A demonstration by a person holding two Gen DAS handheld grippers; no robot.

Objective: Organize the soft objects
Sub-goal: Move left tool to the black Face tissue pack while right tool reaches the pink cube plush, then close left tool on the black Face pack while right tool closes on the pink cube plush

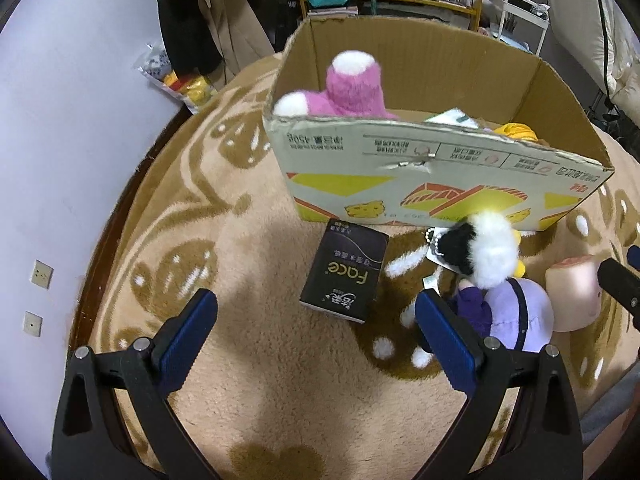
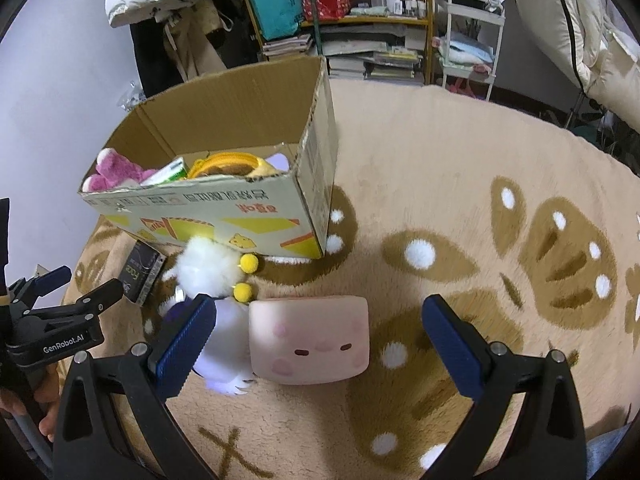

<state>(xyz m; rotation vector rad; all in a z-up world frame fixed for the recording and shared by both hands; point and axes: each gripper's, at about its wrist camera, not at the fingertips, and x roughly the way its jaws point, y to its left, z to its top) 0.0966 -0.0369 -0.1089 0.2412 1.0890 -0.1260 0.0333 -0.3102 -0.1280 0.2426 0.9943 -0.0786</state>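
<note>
An open cardboard box (image 1: 440,184) stands on the patterned rug, also in the right wrist view (image 2: 240,216). Inside lie a pink plush (image 1: 348,88), a green-white packet (image 2: 168,174) and a yellow pouch (image 2: 228,164). In front lie a black tissue pack (image 1: 344,276), a black-and-white fluffy plush (image 1: 484,256) on a lilac plush (image 1: 520,320), and a pink block-shaped squishy (image 2: 308,340). My left gripper (image 1: 316,320) is open and empty, short of the tissue pack. My right gripper (image 2: 320,332) is open with the pink squishy between its fingers, apart from both pads.
A purple wall is on the left. Behind the box are hanging coats (image 2: 160,20), a shelf with bags, books and bottles (image 2: 352,20) and a white trolley (image 2: 468,36). The rug (image 2: 460,184) stretches to the right of the box.
</note>
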